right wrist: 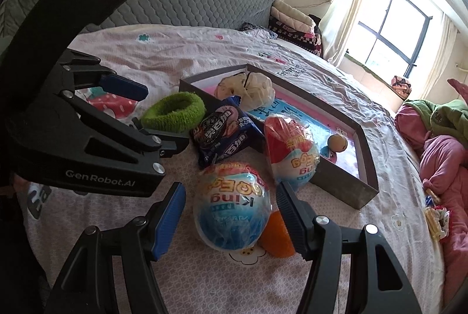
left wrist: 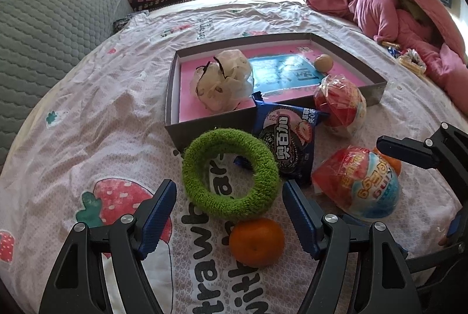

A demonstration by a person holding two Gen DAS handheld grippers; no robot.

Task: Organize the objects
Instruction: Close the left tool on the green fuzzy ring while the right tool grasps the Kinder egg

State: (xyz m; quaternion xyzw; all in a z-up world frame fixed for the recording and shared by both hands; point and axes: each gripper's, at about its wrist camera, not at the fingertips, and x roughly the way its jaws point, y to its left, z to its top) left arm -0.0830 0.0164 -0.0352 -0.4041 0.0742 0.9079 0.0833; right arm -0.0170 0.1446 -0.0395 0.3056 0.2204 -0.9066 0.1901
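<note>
On the bed, the near toy egg (right wrist: 232,211) lies between the spread blue pads of the right hand-held gripper (right wrist: 231,219), untouched, with an orange piece (right wrist: 276,238) tucked against it. The left hand-held gripper (left wrist: 229,222), also spread, brackets the green fuzzy ring (left wrist: 231,175) and a tangerine (left wrist: 256,242). Beyond lie a cookie packet (left wrist: 288,138), a second egg (left wrist: 340,106) and the open box (left wrist: 210,125).

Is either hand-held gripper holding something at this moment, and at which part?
Nothing is held. The left hand-held gripper is open around the orange tangerine; the right hand-held gripper is open around the nearer wrapped plastic egg toy.
</note>
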